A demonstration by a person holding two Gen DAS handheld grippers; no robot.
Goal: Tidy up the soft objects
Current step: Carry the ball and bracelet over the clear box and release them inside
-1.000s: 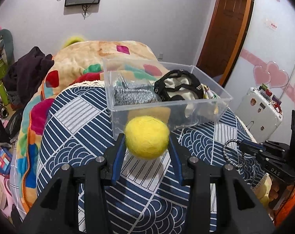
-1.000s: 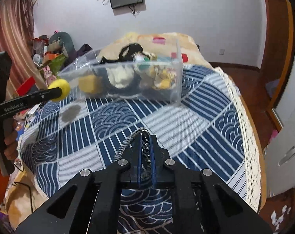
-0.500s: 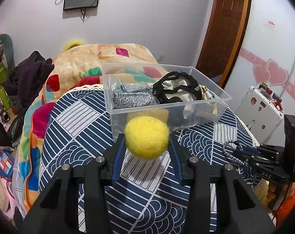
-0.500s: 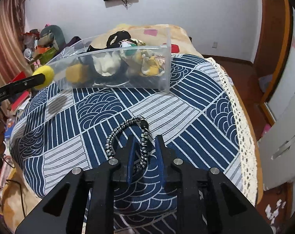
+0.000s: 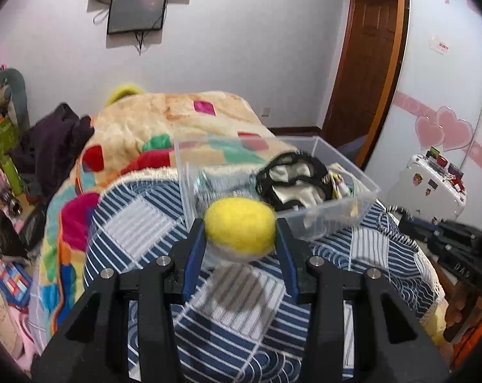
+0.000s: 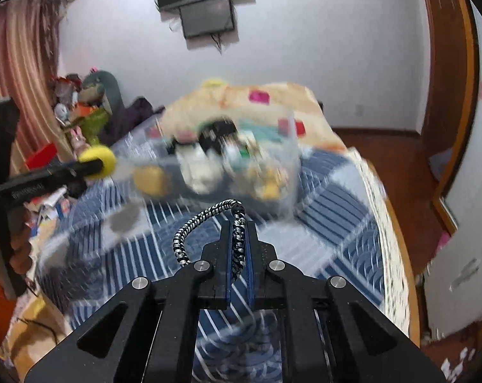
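My left gripper (image 5: 241, 236) is shut on a yellow felt ball (image 5: 240, 225) and holds it in the air just in front of the clear plastic bin (image 5: 331, 208). The ball also shows in the right wrist view (image 6: 100, 157), left of the bin (image 6: 292, 172). My right gripper (image 6: 239, 239) is shut on a black-and-white braided cord loop (image 6: 205, 217), held above the blue patterned bedspread (image 6: 330, 204). The bin holds a black-and-cream soft item (image 5: 292, 175), a grey knit piece and other soft things.
A patchwork fleece blanket (image 5: 164, 127) lies behind the bin. Dark clothes (image 5: 52, 140) and toys sit at the left. A white suitcase (image 5: 429, 188) stands at the right. A wooden door (image 5: 368, 63) is at the back right.
Both grippers have risen and tilted up; the bin now sits lower and closer in both views. The right gripper closed tighter on the cord loop. The left still holds the ball.
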